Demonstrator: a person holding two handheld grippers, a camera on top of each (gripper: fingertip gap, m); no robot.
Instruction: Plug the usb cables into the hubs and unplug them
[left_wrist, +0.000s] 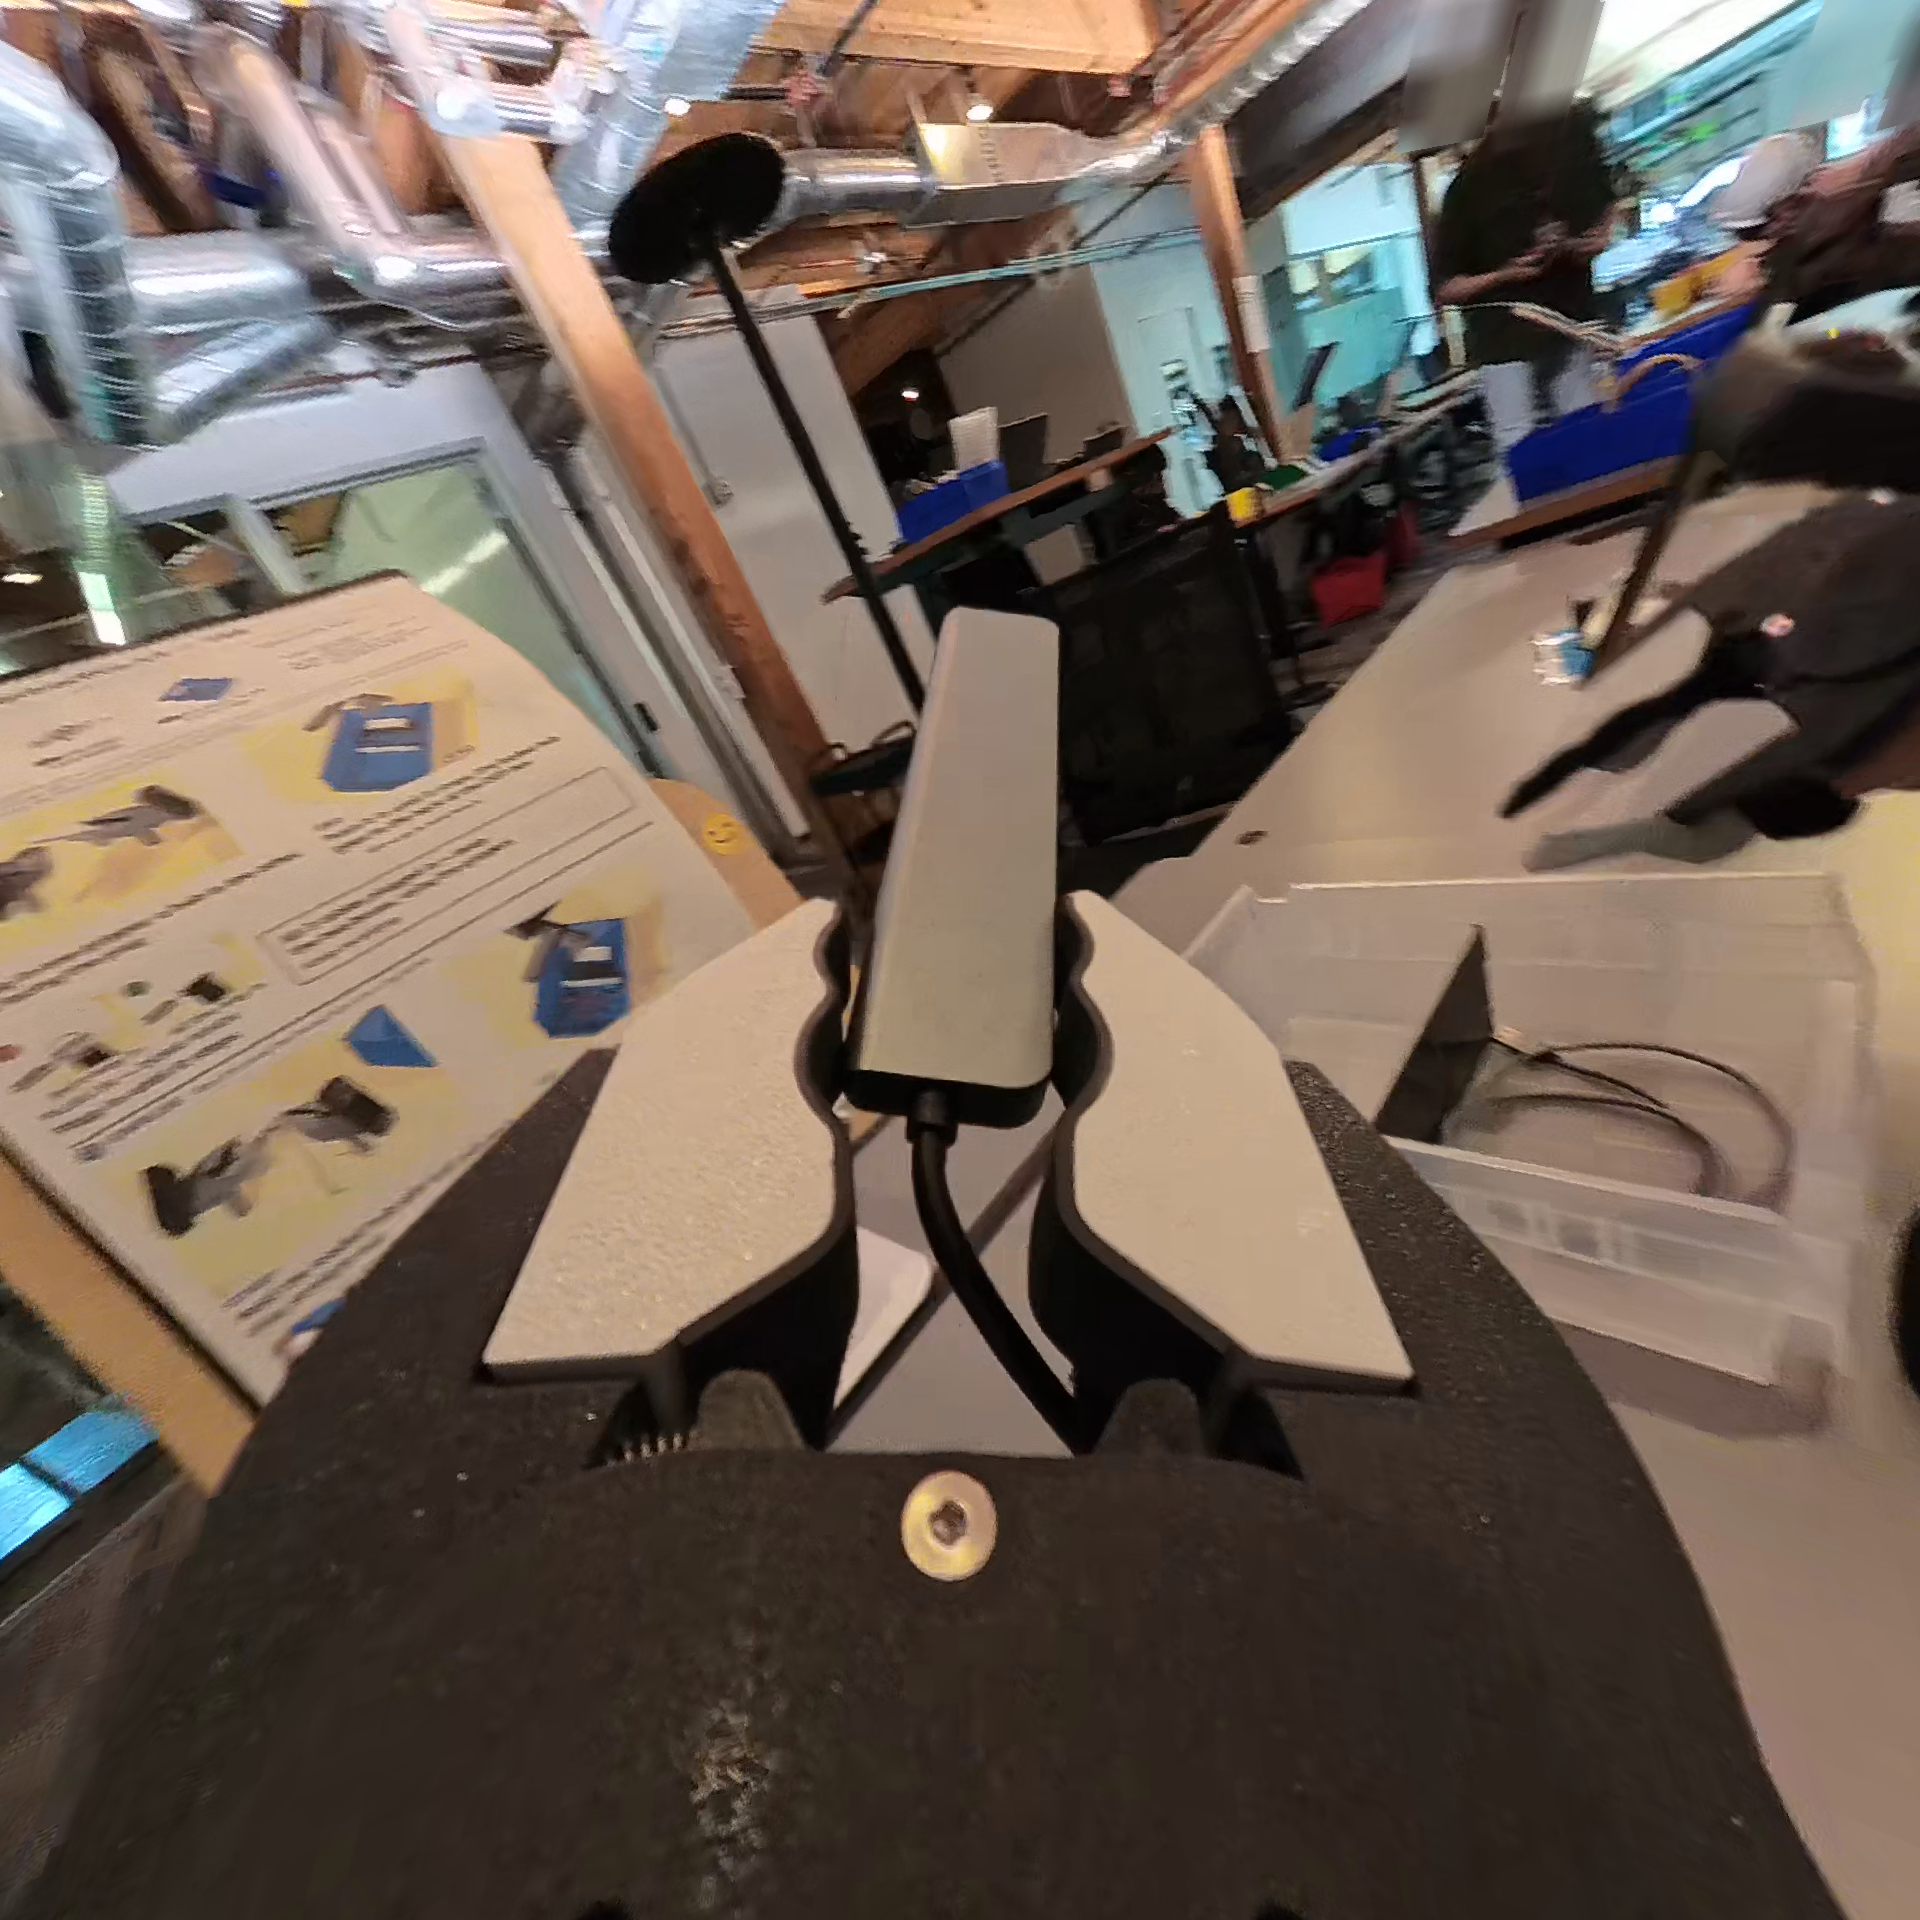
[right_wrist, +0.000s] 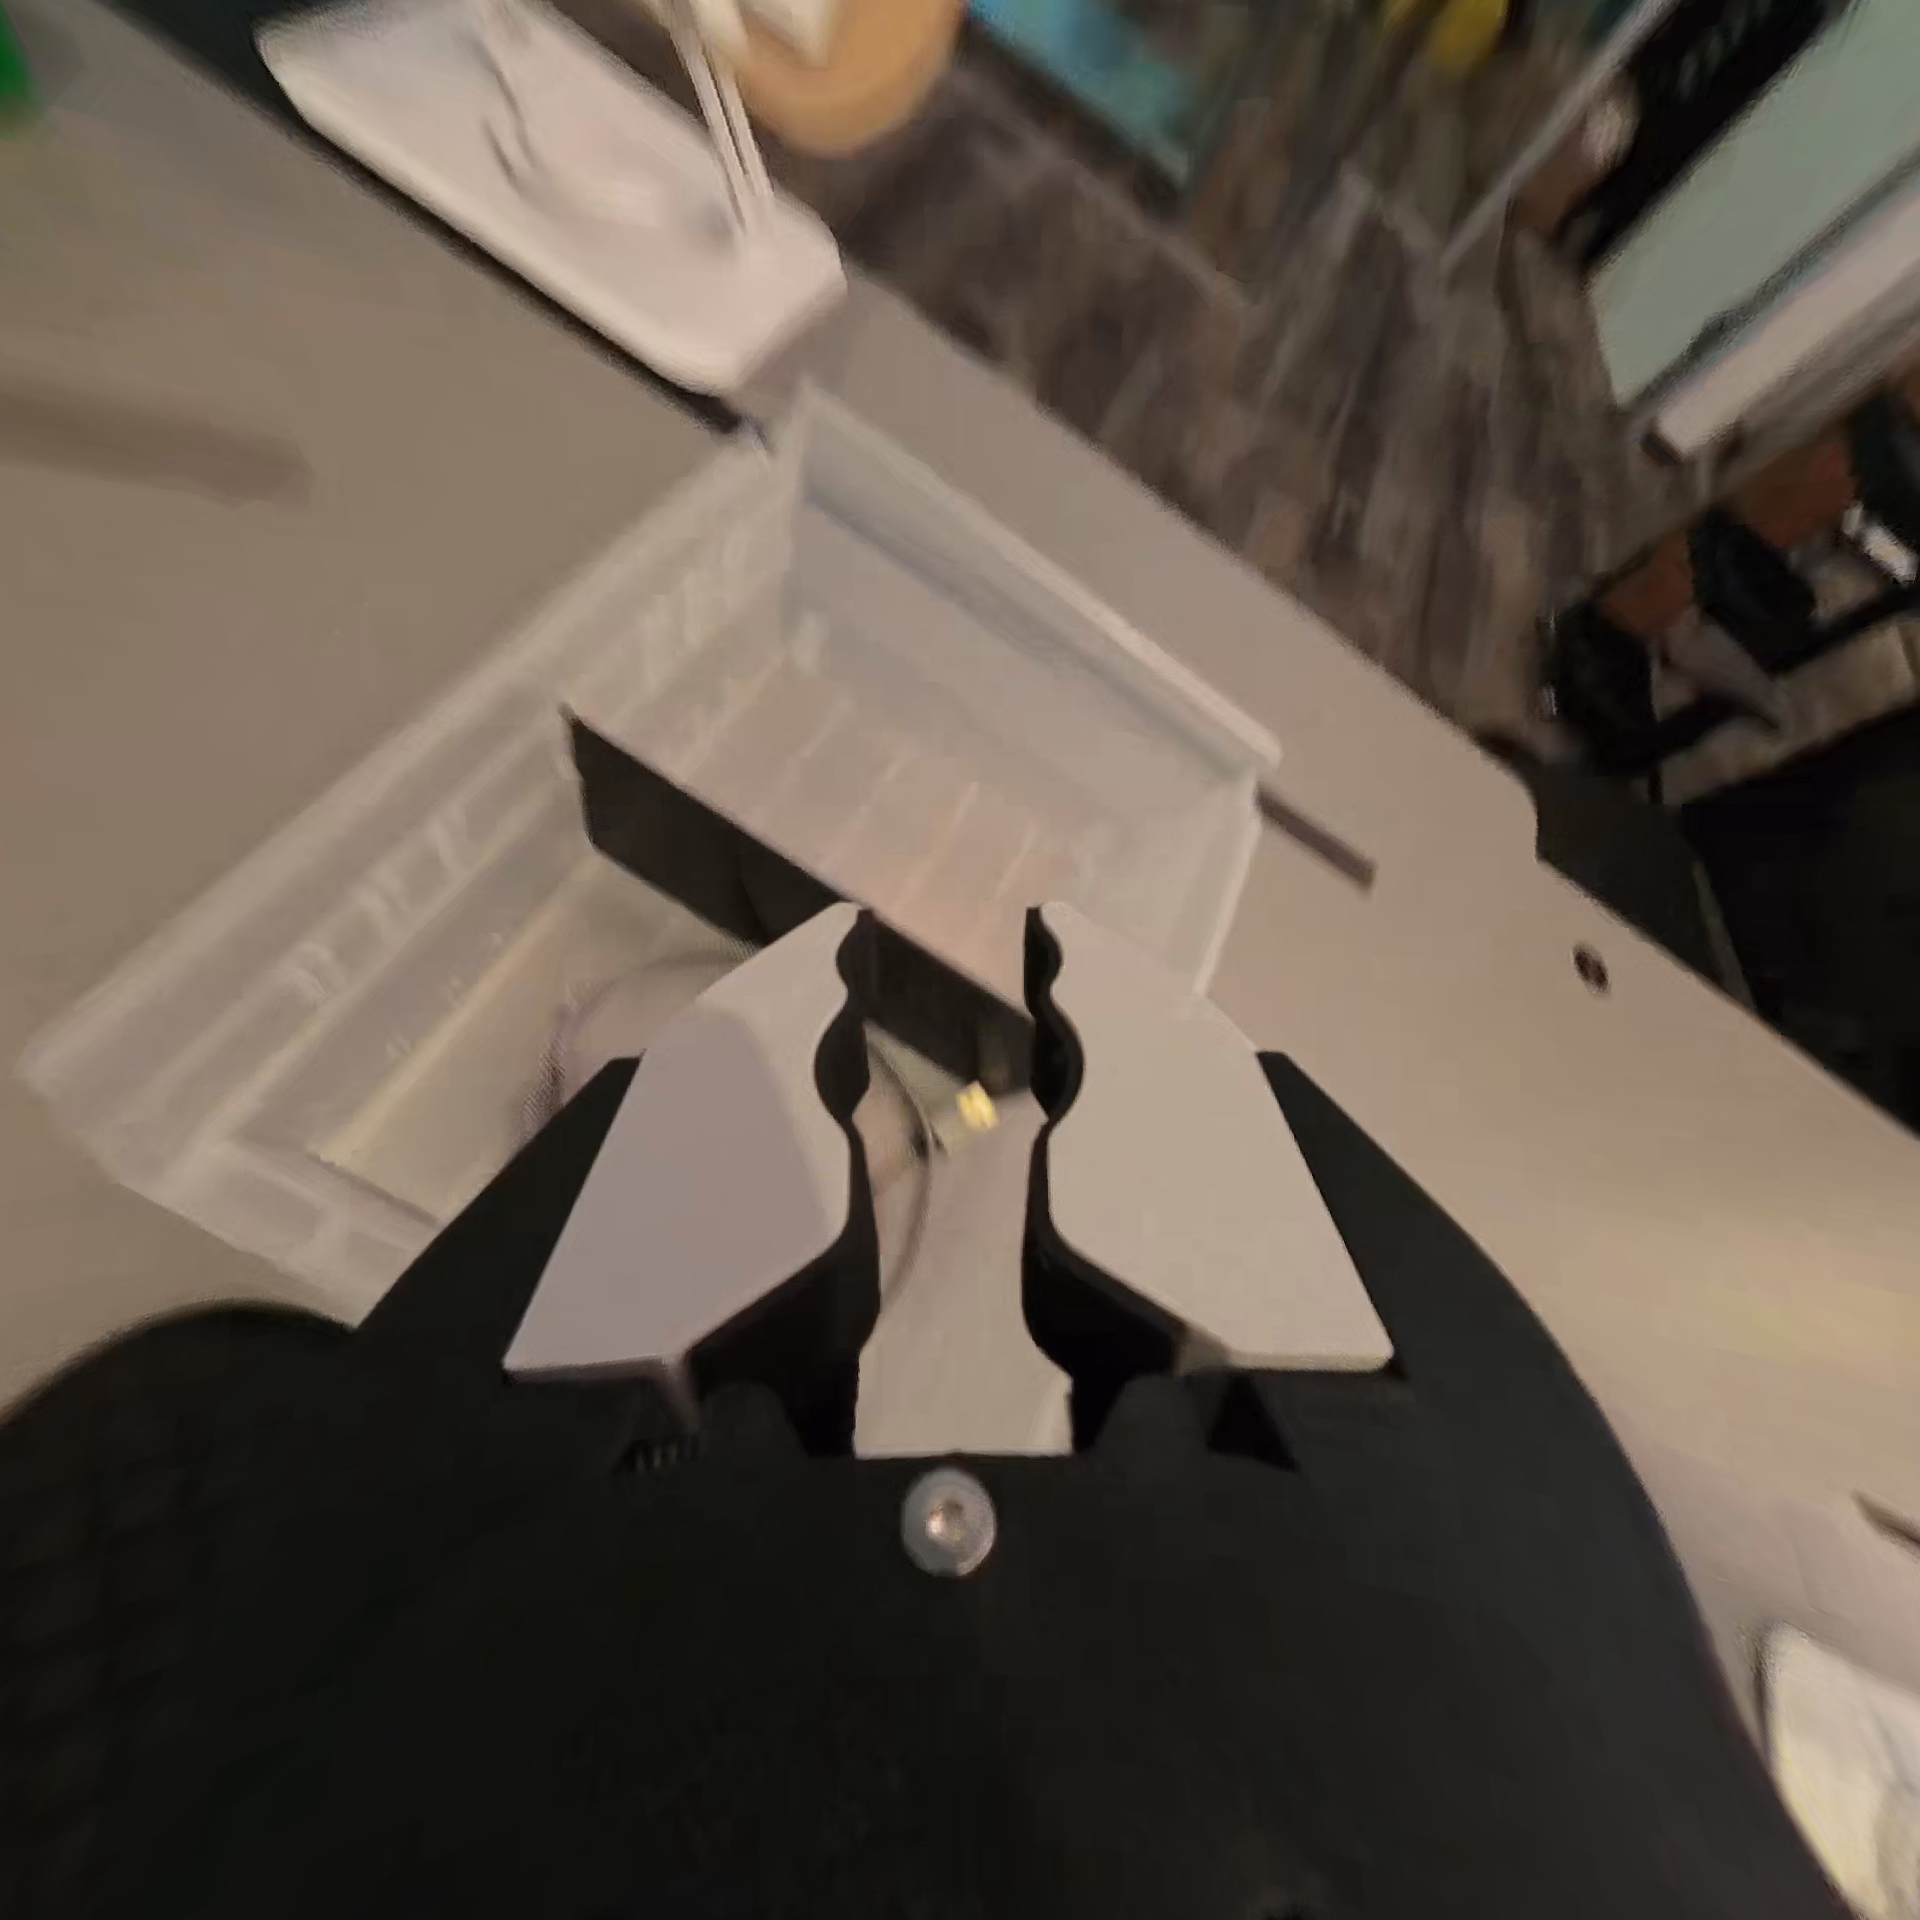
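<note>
My left gripper (left_wrist: 951, 914) is shut on the lower end of a flat grey USB hub (left_wrist: 971, 831), which points up and away, raised off the table. The hub's black cable (left_wrist: 977, 1268) hangs back between the fingers. My right gripper (right_wrist: 945, 920) is open and empty, held over a clear plastic bin (right_wrist: 312, 935). A cable plug with a pale metal tip (right_wrist: 971, 1112) lies in the bin, seen through the gap between the fingers. The bin also shows in the left wrist view (left_wrist: 1558, 935), with thin dark cables (left_wrist: 1662, 1101) coiled inside.
A black divider (right_wrist: 675, 810) splits the bin. A printed instruction board (left_wrist: 312, 883) leans at the left. A dark, blurred shape (left_wrist: 1766, 707) hovers over the grey table (left_wrist: 1714, 1558) at the right. A white stand base (right_wrist: 582, 208) sits beyond the bin. The left gripper's tips are roughly 30 centimeters from the right gripper's.
</note>
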